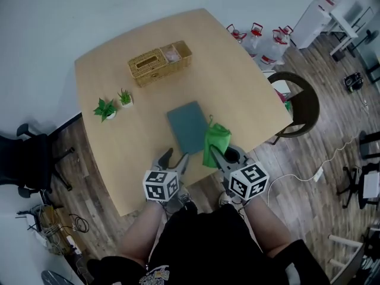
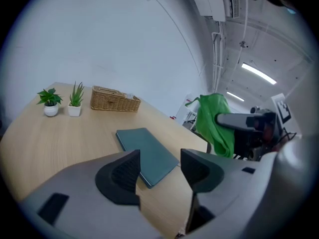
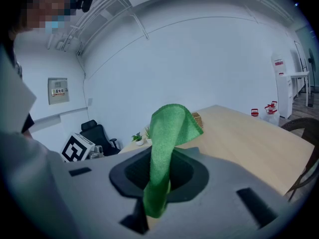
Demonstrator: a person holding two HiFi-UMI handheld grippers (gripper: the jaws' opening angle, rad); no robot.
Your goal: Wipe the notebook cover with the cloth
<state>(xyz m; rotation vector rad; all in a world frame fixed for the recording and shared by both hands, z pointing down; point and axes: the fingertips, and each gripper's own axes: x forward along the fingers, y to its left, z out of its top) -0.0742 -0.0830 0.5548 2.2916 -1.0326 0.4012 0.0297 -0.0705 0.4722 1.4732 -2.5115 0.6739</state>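
the wiping seems not yet begun. the right gripper (image 3: 158,183) pinches the green cloth (image 3: 169,128), held up beside the notebook (image 1: 188,125), which lies flat on the table (image 1: 119,159). the left gripper (image 2: 159,163) gapes wide, empty. all wiping remains.

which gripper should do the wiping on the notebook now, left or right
Right. The right gripper is clamped on the green cloth, beside the notebook. The left gripper is open and empty.

Teal notebook (image 1: 187,125) closed, lying flat; green cloth (image 1: 216,140) bunched, aloft in R gripper (image 1: 219,155), nr notebook's R edge.
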